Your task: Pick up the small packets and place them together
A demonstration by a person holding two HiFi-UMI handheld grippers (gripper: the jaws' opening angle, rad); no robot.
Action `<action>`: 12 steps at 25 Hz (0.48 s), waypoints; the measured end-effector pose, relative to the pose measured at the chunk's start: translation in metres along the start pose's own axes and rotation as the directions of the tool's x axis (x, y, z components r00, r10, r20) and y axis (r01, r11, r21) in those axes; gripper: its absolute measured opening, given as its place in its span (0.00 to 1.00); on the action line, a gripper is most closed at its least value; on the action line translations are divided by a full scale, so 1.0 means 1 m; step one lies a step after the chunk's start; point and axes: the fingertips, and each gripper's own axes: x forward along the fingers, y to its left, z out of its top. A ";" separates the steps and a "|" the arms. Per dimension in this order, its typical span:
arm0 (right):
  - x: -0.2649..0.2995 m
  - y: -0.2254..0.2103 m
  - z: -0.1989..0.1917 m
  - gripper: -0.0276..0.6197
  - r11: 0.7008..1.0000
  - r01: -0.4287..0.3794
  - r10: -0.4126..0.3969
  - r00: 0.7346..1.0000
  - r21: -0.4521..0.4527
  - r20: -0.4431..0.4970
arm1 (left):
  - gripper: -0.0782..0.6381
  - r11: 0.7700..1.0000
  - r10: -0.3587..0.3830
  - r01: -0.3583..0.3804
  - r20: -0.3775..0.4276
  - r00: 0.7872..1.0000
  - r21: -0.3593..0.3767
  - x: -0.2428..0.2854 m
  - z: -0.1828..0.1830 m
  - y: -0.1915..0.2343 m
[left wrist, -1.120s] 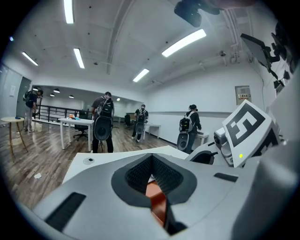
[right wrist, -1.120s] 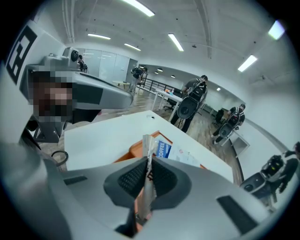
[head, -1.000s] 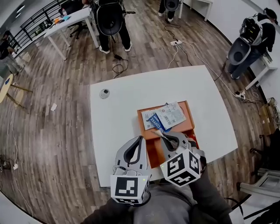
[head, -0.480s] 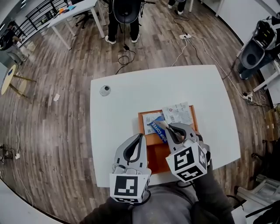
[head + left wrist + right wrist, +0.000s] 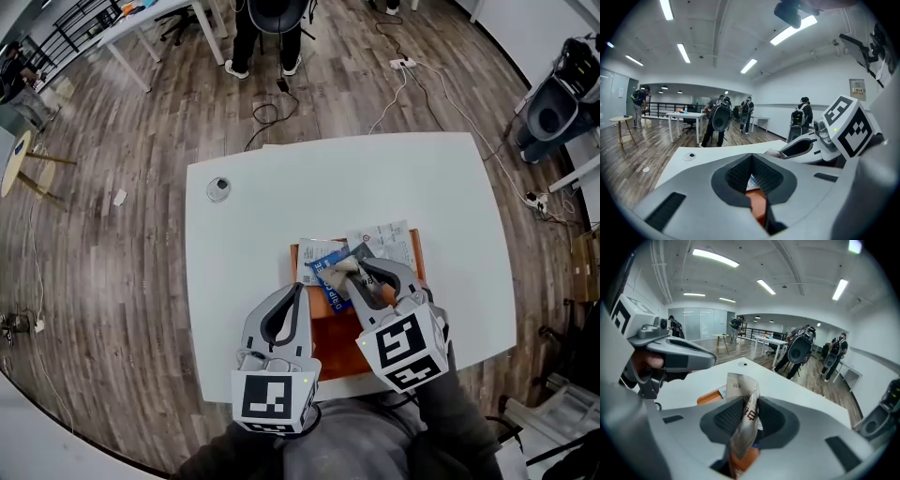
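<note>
An orange tray (image 5: 416,269) lies on the white table (image 5: 253,234) and holds a white printed packet (image 5: 384,246), a blue coffee packet (image 5: 328,278) and another pale packet (image 5: 313,251). My right gripper (image 5: 354,272) hovers over the tray's left part with a small crinkled silver packet (image 5: 743,418) standing upright between its jaws. Those jaws are opening, and the pads still touch the packet. In the right gripper view the packet fills the gap of the right gripper (image 5: 745,401). My left gripper (image 5: 298,289) is shut and empty, just left of the tray, and its own view shows the left gripper (image 5: 751,157) over the tray's edge.
A small round grey object (image 5: 217,188) sits near the table's far left corner. The table's near edge runs just under both grippers. Beyond the table lie a wooden floor with cables (image 5: 272,117), white desks (image 5: 159,23) and several standing people.
The right gripper has carried the silver packet a little farther over the tray, above the blue packet. The left gripper has stayed where it was.
</note>
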 end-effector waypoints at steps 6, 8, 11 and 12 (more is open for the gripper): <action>0.012 -0.002 -0.006 0.22 0.994 0.065 -0.067 0.998 -0.084 -0.021 | 0.10 1.000 0.014 -0.014 -0.009 1.000 -0.007 0.002 -0.004 0.003; 0.014 -0.004 -0.008 0.28 0.994 0.069 -0.071 0.997 -0.079 -0.026 | 0.10 1.000 0.024 -0.024 -0.017 1.000 -0.008 0.001 -0.006 0.006; 0.016 -0.006 -0.007 0.35 0.993 0.080 -0.082 0.996 -0.083 -0.023 | 0.10 0.999 0.039 -0.039 -0.028 0.999 -0.010 -0.001 -0.006 0.009; 0.016 -0.006 -0.007 0.36 0.993 0.081 -0.083 0.996 -0.084 -0.024 | 0.10 0.999 0.038 -0.039 -0.024 0.999 -0.011 -0.002 -0.006 0.010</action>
